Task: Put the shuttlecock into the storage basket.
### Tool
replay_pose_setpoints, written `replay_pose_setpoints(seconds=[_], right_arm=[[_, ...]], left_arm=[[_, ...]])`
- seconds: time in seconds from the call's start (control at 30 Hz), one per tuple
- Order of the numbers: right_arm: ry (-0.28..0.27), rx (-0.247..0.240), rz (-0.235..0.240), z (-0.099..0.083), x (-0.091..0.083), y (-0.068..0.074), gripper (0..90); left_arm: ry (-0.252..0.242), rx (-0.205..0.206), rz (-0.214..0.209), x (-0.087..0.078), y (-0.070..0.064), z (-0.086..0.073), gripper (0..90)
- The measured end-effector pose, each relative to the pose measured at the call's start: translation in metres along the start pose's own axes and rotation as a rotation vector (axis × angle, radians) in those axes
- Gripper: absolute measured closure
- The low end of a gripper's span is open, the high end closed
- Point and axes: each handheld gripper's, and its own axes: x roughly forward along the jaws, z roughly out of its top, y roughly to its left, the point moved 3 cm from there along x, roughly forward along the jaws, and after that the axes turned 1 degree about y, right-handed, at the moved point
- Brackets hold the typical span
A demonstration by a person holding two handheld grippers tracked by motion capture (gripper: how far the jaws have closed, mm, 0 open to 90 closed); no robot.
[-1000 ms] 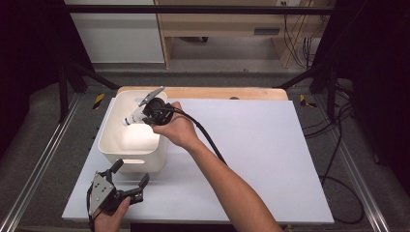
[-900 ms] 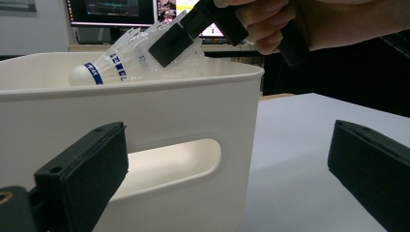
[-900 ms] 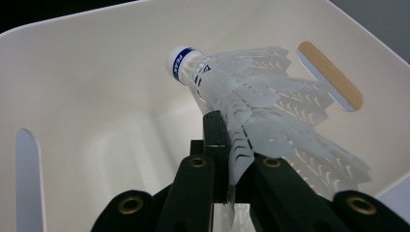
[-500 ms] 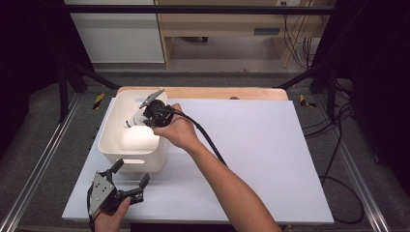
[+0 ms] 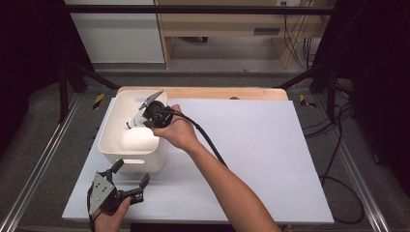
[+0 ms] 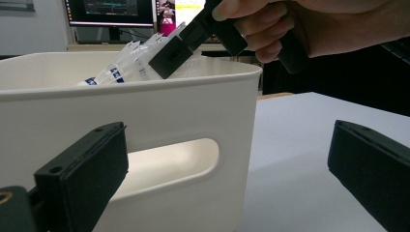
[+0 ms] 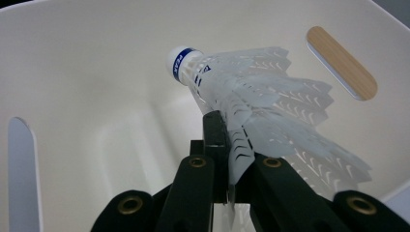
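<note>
White board (image 5: 251, 159) covered the table, with a strip of wooden panel (image 5: 217, 93) showing along its far edge and dark framing rails at either side. One white bin (image 5: 126, 150) with slotted handles stood at the left of the board. One shuttlecock (image 7: 251, 111), white-feathered with a blue band round its cork, was pinched by the edge of its skirt between the closed jaws of the right gripper (image 5: 151, 116); it hung cork-first inside the bin's opening, above the floor and apparently clear of the walls. The left gripper (image 5: 126, 180) lay low on the board just in front of the bin's near wall, its jaws spread wide and holding nothing; in its own view the handle slot sat between them.

Judged progress: the carry to the bin appeared complete, and the release remained, with the shuttlecock not yet resting on the bin floor. As far as the right gripper view showed, the bin floor was bare.

Count: bin, one; shuttlecock, one; grippers, two.
</note>
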Motion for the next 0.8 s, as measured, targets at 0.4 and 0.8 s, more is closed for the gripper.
replay_pose_setpoints(seconds=[0.4,0.8], right_arm=[[0.003,0.003,0.002,-0.0013,0.0002,-0.0002,88.7],[0.048,0.026,-0.006,-0.0054,-0.0043,0.0022,66.0]], left_arm=[[-0.001,0.0,0.0,-0.0001,0.0001,0.0001,0.8],[0.001,0.0,0.0,-0.0001,-0.0001,0.0002,0.8]])
